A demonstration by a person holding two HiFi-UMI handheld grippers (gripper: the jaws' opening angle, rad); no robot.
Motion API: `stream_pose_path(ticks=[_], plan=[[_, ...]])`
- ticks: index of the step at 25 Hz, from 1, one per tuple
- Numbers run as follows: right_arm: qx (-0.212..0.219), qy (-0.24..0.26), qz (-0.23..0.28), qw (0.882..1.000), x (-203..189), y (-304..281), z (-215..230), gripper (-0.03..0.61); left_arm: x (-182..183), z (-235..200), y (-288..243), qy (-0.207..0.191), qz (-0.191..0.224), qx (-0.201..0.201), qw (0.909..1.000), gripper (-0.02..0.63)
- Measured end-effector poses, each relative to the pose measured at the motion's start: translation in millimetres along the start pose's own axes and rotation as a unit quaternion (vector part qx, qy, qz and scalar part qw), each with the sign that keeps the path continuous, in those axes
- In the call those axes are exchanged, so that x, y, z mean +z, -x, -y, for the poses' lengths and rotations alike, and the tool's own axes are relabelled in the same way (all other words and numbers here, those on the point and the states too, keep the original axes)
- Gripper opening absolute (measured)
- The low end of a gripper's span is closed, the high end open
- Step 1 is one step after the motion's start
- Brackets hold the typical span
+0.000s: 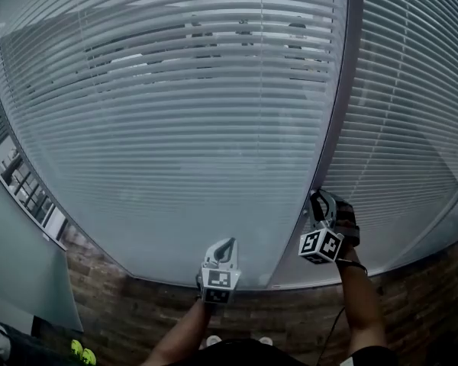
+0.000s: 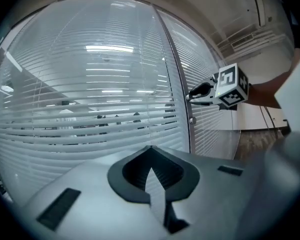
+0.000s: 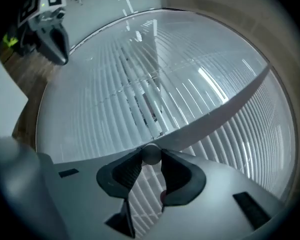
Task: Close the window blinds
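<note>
White window blinds (image 1: 175,128) cover two panes, split by a grey upright frame post (image 1: 340,82). Your right gripper (image 1: 316,198) sits at that post, near the window's lower edge, with its jaws clenched on a small round grey knob (image 3: 151,155). Your left gripper (image 1: 226,244) is held up before the left pane's lower edge, clear of the slats, its jaws pressed together and empty. Dim shapes show through the slats near the left pane's top edge. A brick wall (image 1: 137,311) runs beneath the window
</note>
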State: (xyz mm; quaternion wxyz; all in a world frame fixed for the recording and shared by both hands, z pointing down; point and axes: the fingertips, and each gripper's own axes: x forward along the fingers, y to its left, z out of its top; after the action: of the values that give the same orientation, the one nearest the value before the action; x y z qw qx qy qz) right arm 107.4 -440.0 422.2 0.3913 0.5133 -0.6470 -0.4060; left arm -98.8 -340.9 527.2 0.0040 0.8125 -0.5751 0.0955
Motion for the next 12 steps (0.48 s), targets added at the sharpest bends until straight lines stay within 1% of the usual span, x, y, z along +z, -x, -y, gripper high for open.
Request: stream_pose_path(ticks=[2,4,6,8,9,11,12], plan=[[-0.004,0.083,-0.002,0.997,0.1,0.1,-2.5,0.127,-4.0,-0.8,-0.1,-0.004,-0.002,0.001,1.0,0.0],[-0.006,0.159,0.002,0.987,-0.1,0.1,-3.9,0.127,-5.7,1.5,-0.8,-0.006,-0.003,-0.006,1.0,0.0],[-0.001,0.214,0.007,0.977,-1.0,0.4,-5.1,0.127,-5.4,4.2,-0.4,-0.005,-0.003,-0.009,0.9999,0.0],[0.003,0.248,0.01,0.969,-0.9,0.4,-5.9,0.127,-6.1,4.1,0.4,-0.004,-0.005,-0.009,0.9999,0.0],[0.002,0.256,0.01,0.967,-0.5,0.3,-6.1,0.127,-6.8,3.9,0.5,-0.004,-0.005,-0.008,0.9999,0.0],[-0.001,0.256,0.011,0.967,-0.2,0.2,-6.1,0.127,-5.7,4.3,1.2,-0.003,-0.005,-0.007,1.0,0.0],[-0.002,0.245,0.011,0.969,-0.3,0.5,-6.2,0.127,-4.7,4.6,1.5,-0.003,-0.004,-0.007,1.0,0.0]])
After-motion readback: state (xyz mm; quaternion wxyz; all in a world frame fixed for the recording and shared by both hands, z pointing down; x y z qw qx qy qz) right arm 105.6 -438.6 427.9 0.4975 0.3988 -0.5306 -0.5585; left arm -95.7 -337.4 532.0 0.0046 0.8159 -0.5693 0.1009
